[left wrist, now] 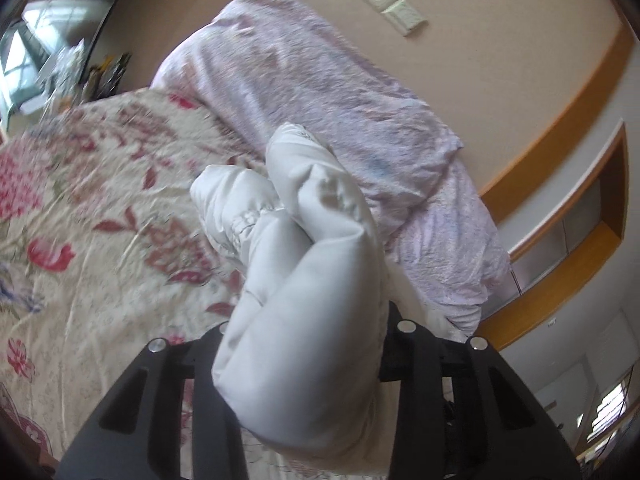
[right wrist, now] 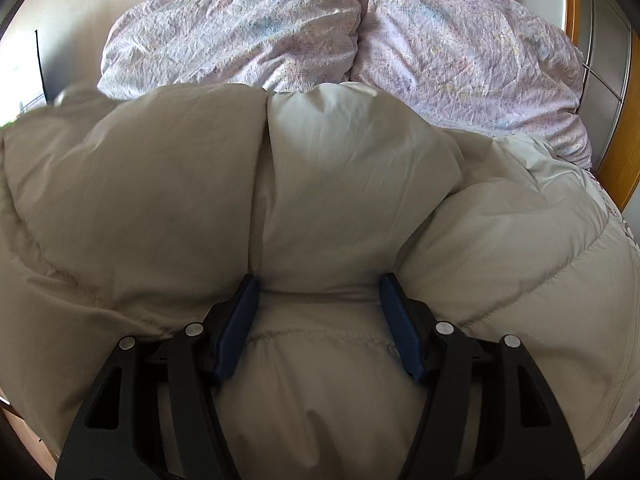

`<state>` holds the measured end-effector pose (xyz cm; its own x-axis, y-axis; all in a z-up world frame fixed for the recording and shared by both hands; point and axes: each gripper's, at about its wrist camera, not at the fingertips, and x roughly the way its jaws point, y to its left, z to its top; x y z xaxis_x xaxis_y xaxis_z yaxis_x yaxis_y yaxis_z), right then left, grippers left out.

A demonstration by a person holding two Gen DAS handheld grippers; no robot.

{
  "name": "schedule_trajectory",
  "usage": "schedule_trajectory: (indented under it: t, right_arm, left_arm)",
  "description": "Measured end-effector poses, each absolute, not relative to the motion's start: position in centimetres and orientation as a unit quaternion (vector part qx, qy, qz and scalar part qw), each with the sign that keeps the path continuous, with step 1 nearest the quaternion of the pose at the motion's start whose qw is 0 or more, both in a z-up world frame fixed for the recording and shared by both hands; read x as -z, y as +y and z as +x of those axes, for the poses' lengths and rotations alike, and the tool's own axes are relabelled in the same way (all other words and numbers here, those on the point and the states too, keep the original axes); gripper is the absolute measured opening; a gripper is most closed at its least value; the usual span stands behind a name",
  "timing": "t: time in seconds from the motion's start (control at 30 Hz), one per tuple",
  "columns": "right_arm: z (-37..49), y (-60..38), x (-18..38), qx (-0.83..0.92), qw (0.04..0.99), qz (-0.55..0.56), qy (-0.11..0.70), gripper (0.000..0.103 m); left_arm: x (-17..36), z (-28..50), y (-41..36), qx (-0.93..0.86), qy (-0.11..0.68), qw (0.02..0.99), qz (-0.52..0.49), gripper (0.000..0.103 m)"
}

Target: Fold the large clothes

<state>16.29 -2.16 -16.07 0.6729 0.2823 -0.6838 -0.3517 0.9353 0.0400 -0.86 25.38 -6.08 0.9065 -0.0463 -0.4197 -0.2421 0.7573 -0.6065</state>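
Holding a thick bunch of the big puffy white quilted coat (left wrist: pixel 304 280), the left gripper (left wrist: pixel 308 344) has its two black arms squeezed in on the cloth. The bunch fills the gap between them and hides the tips, so the jaws look closed on the coat as far as the padding lets them. The coat sticks up and away from this gripper in fat rolls. Past the rolls and off to the left lies the cream bedspread with red and pink flowers (left wrist: pixel 80 208). Farther ahead, a pale purple crinkly pillow (left wrist: pixel 320 112) leans against the tan wall (left wrist: pixel 500 80). A white wall switch plate (left wrist: pixel 392 4) sits high on that wall.

The right gripper (right wrist: pixel 320 312) has its jaws spread partly apart. A fat roll of the same coat (right wrist: pixel 328 184) sits between its blue rubber pads (right wrist: pixel 236 328), and both pads touch the cloth on either side. The coat spreads out wide to the left and right of this gripper and fills most of the right wrist view. Just beyond the coat, two pale purple pillows (right wrist: pixel 248 28) lie side by side. A wooden frame (right wrist: pixel 616 152) shows at the far right edge.
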Motion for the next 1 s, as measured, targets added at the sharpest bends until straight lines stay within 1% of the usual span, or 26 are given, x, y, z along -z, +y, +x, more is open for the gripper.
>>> schedule_trajectory:
  t: [0.3,0.57,0.7,0.87,1.0]
  right_arm:
    - [16.3,-2.3,16.2,-0.173,0.913,-0.049,0.366,0.065]
    - [16.5,-3.6,16.0,-0.193,0.910,-0.046,0.363,0.065]
    - [15.5,-6.2,14.9,-0.220,0.907,-0.034,0.358,0.064]
    - [12.7,-11.1,13.4,-0.232,0.919,-0.020,0.319,0.065]
    - [10.8,-16.2,12.8,-0.204,0.934,0.000,0.292,0.065]
  left_arm:
    - [0.4,0.5,17.9,0.026,0.175,0.955,-0.238,0.037]
    - [-1.7,2.6,11.4,0.067,0.173,0.966,-0.182,0.039]
    - [-2.2,3.1,9.1,0.070,0.173,0.969,-0.164,0.040]
    - [-2.3,3.8,6.0,0.073,0.180,0.971,-0.135,0.042]
    - [-2.0,4.5,3.1,0.086,0.189,0.972,-0.111,0.043]
